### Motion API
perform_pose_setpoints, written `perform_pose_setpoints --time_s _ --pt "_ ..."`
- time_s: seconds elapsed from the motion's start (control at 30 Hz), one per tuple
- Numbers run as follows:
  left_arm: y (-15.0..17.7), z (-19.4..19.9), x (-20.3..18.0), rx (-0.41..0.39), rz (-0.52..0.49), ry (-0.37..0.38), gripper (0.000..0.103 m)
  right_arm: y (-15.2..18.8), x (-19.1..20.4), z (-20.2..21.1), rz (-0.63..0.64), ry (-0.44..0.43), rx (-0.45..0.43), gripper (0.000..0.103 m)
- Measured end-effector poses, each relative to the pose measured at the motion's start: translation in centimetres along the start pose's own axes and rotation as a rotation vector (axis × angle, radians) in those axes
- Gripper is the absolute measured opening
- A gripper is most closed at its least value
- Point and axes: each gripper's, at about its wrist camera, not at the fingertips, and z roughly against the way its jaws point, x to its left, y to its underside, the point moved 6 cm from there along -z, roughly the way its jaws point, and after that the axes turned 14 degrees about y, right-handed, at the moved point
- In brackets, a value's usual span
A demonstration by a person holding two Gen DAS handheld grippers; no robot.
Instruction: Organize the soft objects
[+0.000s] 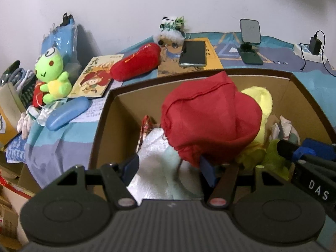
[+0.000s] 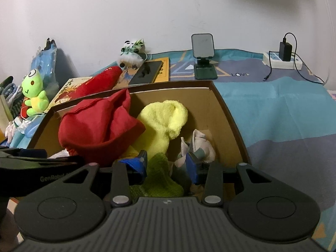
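An open cardboard box (image 1: pixel 105 113) on the bed holds soft things. A red cloth bag (image 1: pixel 210 115) lies on top, with a white towel (image 1: pixel 155 166) below it and a yellow fluffy cloth (image 2: pixel 166 117) to its right. My left gripper (image 1: pixel 169 170) hangs open over the white towel, its right finger touching the red bag's lower edge. My right gripper (image 2: pixel 167 164) is open low in the box's right part. A green fluffy cloth (image 2: pixel 161 176) lies between its fingers, and a white sock (image 2: pixel 201 145) sits just beyond the right finger.
On the blue bedspread left of the box are a green frog plush (image 1: pixel 52 73), a blue case (image 1: pixel 67 113), a picture book (image 1: pixel 96 77) and a red plush (image 1: pixel 136 61). Behind it are a panda plush (image 1: pixel 171 24), a phone (image 1: pixel 193 53), a phone stand (image 2: pixel 203 56) and a power strip (image 2: pixel 281 61).
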Motion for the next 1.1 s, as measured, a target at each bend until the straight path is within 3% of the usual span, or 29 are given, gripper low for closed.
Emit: perform_pose_setpoints --time_s 0.3,0.43,0.83,0.93,1.1 --pt "0.5 0.3 -0.7 0.025 -0.025 -0.001 0.062 0.1 -0.5 0.8 -0.011 0.007 -0.007 0.024" --pt "0.6 1.4 -2.4 0.013 -0.055 0.032 0.063 0.2 -1.4 2.3 -0.018 -0.005 -0.023 0.024" --pt "2.5 3.9 -10.7 0.017 -0.192 0.148 0.063 2.3 -7.3 5.6 -0.037 0.069 -0.006 0.025" --pt "2.8 4.6 -12.8 -0.020 -0.271 0.125 0.063 3.1 -9.4 6.1 -0.081 0.080 0.019 0.025" --pt "3.7 5.4 -16.8 -0.011 -0.344 0.222 0.062 5.0 -13.8 6.6 -0.141 0.163 0.043 0.025"
